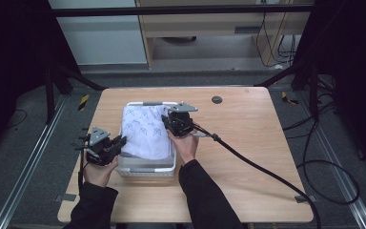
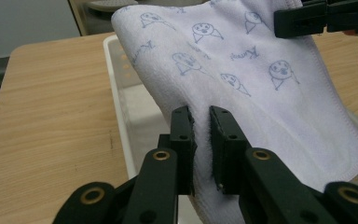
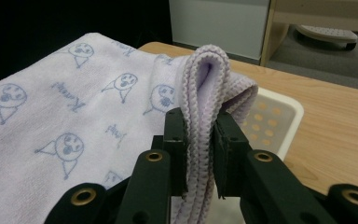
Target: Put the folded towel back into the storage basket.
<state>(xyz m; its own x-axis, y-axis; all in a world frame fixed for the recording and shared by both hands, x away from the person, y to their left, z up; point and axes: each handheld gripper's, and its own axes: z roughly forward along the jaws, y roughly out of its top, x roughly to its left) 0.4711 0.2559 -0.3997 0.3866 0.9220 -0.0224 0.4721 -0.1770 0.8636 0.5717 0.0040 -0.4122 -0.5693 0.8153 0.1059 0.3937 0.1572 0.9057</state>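
Note:
A pale lilac towel [image 1: 145, 131] printed with small blue cartoon faces is held stretched over a white plastic basket [image 1: 147, 168]. My left gripper [image 1: 118, 143] is shut on the towel's near left edge [image 2: 202, 140]. Over the basket's far right side, my right gripper [image 1: 167, 121] is shut on a bunched fold of the towel [image 3: 206, 107]. The towel [image 2: 242, 70] slopes up from the left gripper toward the right gripper's jaws [image 2: 326, 21]. Most of the basket's inside is hidden under the cloth.
The basket sits at the left middle of a light wooden table [image 1: 248, 148]. A round grey cable port [image 1: 216, 99] lies in the tabletop at the back. The right gripper's black cable [image 1: 267, 171] trails across the table's right half. A perforated basket corner [image 3: 275, 116] shows beyond the fold.

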